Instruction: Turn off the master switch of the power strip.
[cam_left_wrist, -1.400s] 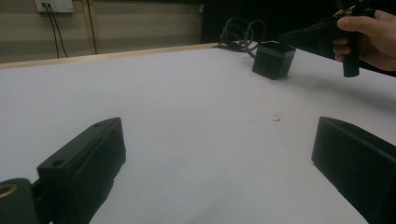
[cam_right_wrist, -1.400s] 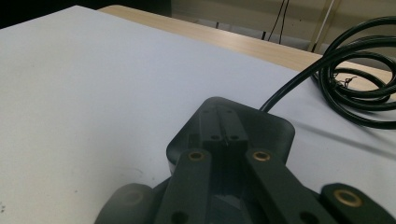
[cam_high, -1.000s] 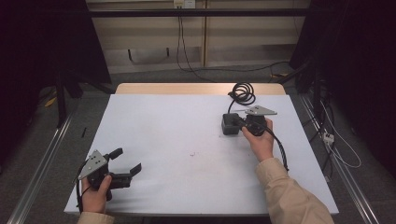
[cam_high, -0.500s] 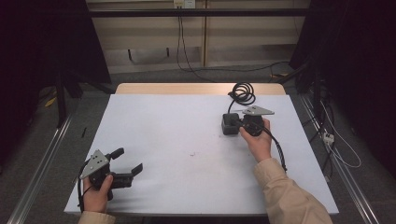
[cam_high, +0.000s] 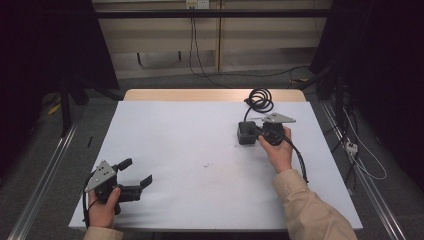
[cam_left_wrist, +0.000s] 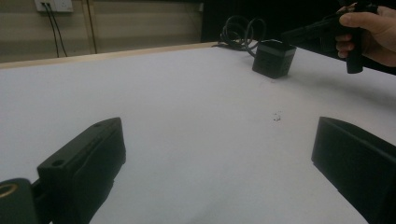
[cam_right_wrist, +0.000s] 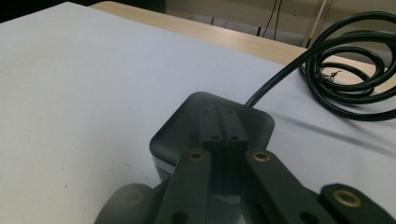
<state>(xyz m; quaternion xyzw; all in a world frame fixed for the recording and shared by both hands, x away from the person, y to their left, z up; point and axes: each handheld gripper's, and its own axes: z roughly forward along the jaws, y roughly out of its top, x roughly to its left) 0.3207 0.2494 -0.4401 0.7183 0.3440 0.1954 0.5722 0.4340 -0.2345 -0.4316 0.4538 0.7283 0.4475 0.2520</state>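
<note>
A small black box (cam_high: 244, 134) with a black cable leading off it stands on the right half of the white table (cam_high: 190, 145). My right gripper (cam_high: 255, 131), held by a hand, points left at the box with its jaws shut; in the right gripper view the closed fingertips (cam_right_wrist: 223, 127) lie over the box's top (cam_right_wrist: 187, 126), with nothing between them. My left gripper (cam_high: 136, 172) rests in a hand at the table's front left corner, its jaws spread wide and empty (cam_left_wrist: 219, 154). The left gripper view shows the box (cam_left_wrist: 273, 58) and the right gripper (cam_left_wrist: 303, 33) far off.
A coiled black cable (cam_high: 260, 100) lies at the table's far edge behind the box, and shows in the right gripper view as a coil (cam_right_wrist: 355, 70). A few tiny specks (cam_high: 206, 164) mark the table's middle. Metal rails (cam_high: 40, 185) run along both sides on the floor.
</note>
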